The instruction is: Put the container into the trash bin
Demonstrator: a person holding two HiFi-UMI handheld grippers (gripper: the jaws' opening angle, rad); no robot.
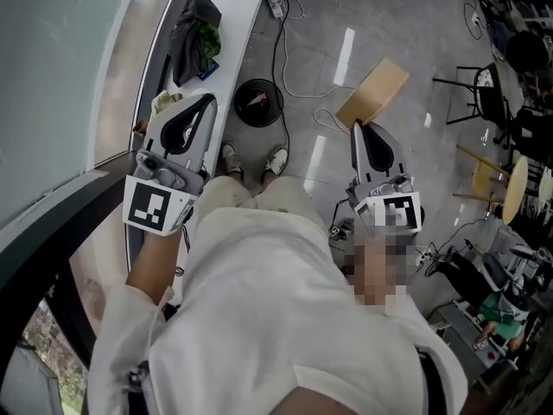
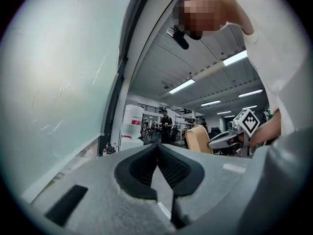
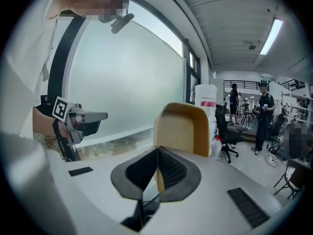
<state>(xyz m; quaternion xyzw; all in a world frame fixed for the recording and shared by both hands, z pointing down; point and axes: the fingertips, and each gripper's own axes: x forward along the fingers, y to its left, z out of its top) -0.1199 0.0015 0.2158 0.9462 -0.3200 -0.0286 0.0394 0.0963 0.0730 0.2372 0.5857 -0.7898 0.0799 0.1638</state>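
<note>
One bin (image 1: pixel 257 102) on floor beside tabletop (image 1: pixel 238 15) edge; open floor rightward. One container (image 1: pixel 373 93) grasped by right hand-held gripper (image 1: pixel 357 126); left hand-held gripper (image 1: pixel 211 101) clenched, empty.

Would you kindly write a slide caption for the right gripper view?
Right gripper shut on the edge of the tan container, left gripper at left.

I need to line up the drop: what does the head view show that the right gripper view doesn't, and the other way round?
Head view only: the black trash bin on the floor, just ahead of the person's shoes. Right gripper view only: the right gripper seen close, jaws shut on the container wall, its hollow side facing the camera. Both: the tan container and the left gripper.
</note>
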